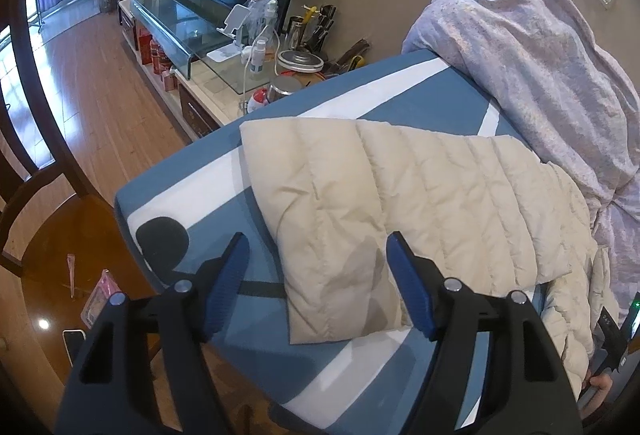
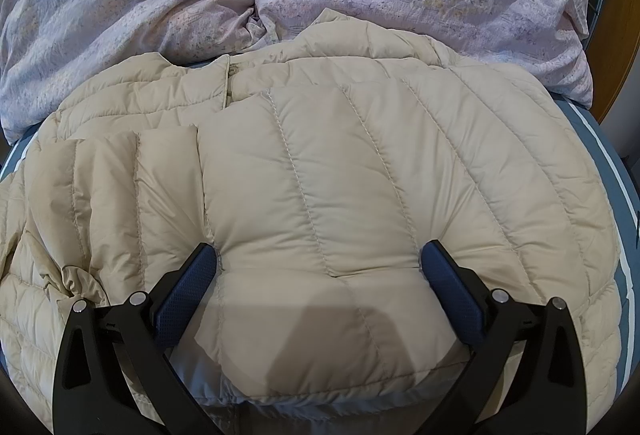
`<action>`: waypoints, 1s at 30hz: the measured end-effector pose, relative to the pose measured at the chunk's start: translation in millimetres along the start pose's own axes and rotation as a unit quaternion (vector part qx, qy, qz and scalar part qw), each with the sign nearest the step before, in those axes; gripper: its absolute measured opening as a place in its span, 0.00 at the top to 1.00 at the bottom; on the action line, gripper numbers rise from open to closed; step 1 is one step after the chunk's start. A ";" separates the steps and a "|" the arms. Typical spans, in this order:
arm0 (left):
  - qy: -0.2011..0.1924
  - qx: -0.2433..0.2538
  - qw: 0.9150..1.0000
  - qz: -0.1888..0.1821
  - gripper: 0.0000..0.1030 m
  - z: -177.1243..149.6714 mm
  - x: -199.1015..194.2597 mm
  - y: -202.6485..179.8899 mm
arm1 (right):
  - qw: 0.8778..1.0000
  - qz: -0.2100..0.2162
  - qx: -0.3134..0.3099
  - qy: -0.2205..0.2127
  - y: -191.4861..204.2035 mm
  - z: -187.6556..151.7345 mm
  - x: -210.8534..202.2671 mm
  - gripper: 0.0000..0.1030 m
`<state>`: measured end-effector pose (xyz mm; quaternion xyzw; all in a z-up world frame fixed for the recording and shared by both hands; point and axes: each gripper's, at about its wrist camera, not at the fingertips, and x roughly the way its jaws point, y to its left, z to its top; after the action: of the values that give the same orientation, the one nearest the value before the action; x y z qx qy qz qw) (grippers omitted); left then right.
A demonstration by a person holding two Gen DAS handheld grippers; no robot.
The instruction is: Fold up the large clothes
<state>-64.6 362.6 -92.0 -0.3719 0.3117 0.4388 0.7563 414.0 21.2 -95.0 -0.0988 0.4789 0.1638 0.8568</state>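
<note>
Straddling a puffed fold, the right hand-held gripper spreads its jaws over the cream quilted down jacket on the blue-and-white striped bed; the left hand-held gripper, also spread, hovers beside its folded sleeve, which runs away leftward.

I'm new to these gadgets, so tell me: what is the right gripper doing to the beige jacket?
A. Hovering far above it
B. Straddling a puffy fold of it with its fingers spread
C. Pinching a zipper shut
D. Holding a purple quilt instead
B: the right gripper has its fingers wide apart, one on each side of a bulging fold of the jacket.
</note>
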 end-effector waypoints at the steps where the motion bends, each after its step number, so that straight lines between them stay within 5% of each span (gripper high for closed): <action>1: -0.002 0.000 1.000 -0.002 0.32 -0.1 0.3 0.1 | 1.000 0.000 0.000 0.000 0.0 0.2 0.1 0.01; 8: -0.018 0.010 1.000 -0.008 0.39 -2.0 2.1 -2.7 | 1.000 0.000 0.000 0.000 0.0 -0.6 -0.1 0.01; 15: -0.025 0.005 1.000 -0.008 0.81 -2.4 5.0 -0.9 | 1.000 0.000 0.000 0.000 -0.1 -0.9 -0.3 0.01; 18: -0.017 -0.006 1.000 -0.022 0.91 -1.3 6.2 0.5 | 1.000 0.000 0.000 0.000 -0.1 -0.7 -0.3 0.01; 30: -0.056 0.042 0.998 0.000 0.96 7.2 -17.2 -35.6 | 1.000 0.002 0.000 0.000 0.1 -1.2 -0.5 0.01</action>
<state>-39.0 349.2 -64.2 -0.3151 0.2870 0.4453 0.7874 412.8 20.8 -95.2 -0.0978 0.4789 0.1650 0.8567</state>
